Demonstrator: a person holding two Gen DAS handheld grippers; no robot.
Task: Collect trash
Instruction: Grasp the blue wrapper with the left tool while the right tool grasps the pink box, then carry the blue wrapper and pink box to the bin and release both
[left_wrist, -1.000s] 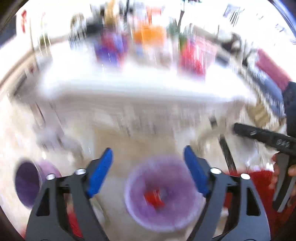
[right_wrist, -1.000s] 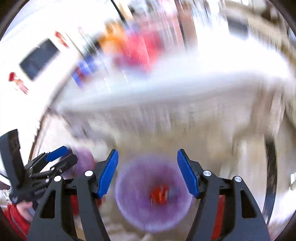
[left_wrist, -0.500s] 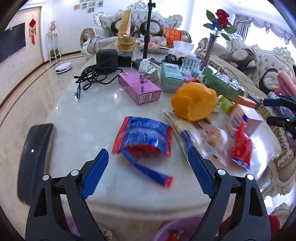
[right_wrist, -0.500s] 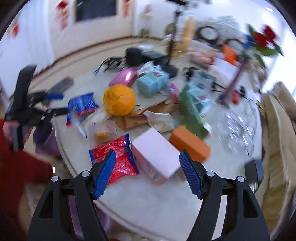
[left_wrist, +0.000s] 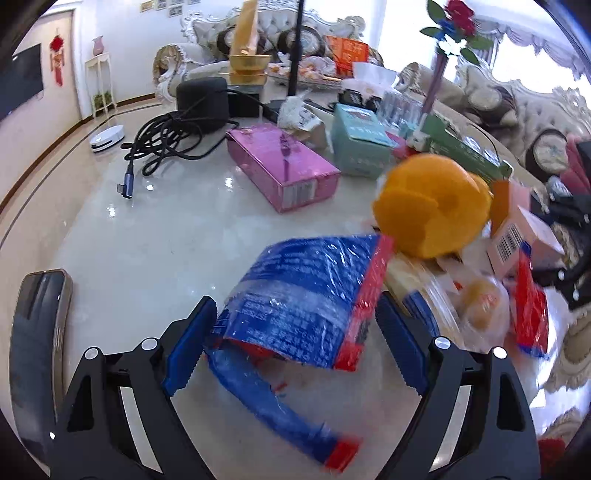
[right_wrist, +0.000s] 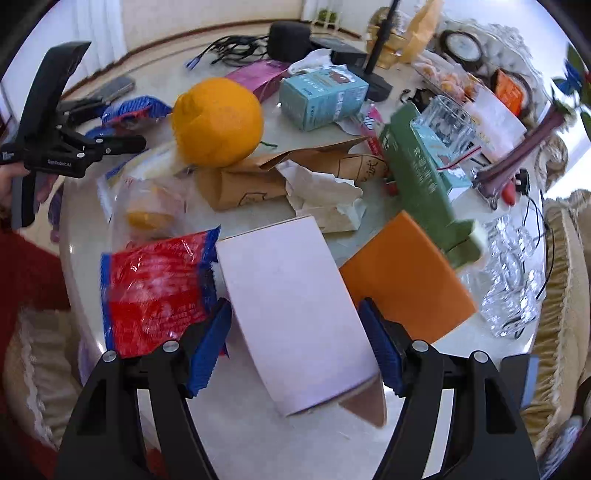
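**A:** Your left gripper (left_wrist: 295, 347) is spread wide, its ribbed blue pads (left_wrist: 190, 349) either side of the blue wrapper (left_wrist: 306, 295). That wrapper is crinkly, glossy film with a red edge, lying on the polished marble table (left_wrist: 155, 236); a torn strip trails from it toward you, smeared at its end.

**B:** And your right?

**A:** Your right gripper (right_wrist: 295, 343) is also spread, around the near end of the white box (right_wrist: 291, 299): smooth matte card, rectangular, one brown flap poking out underneath. Whether the pads touch its sides, you can't tell. The red wrapper (right_wrist: 155, 288), shiny and wrinkled, lies just left of the box, touching it.

**B:** What else is trash-like?

**A:** A crumpled tissue (right_wrist: 321, 192) and a creased brown paper bag (right_wrist: 258, 173) sit behind the box, beside the round, dimpled orange fruit (right_wrist: 218, 122). A flat orange box (right_wrist: 402, 280) lies right of the white one, partly under a green carton (right_wrist: 424, 181).

**B:** Anything hard to read?

**A:** A cloudy plastic bag (right_wrist: 155, 199) hides something yellow. The glassware (right_wrist: 513, 280) at the right edge is blurred. A dark phone (left_wrist: 37, 332) is cut off by your left frame.
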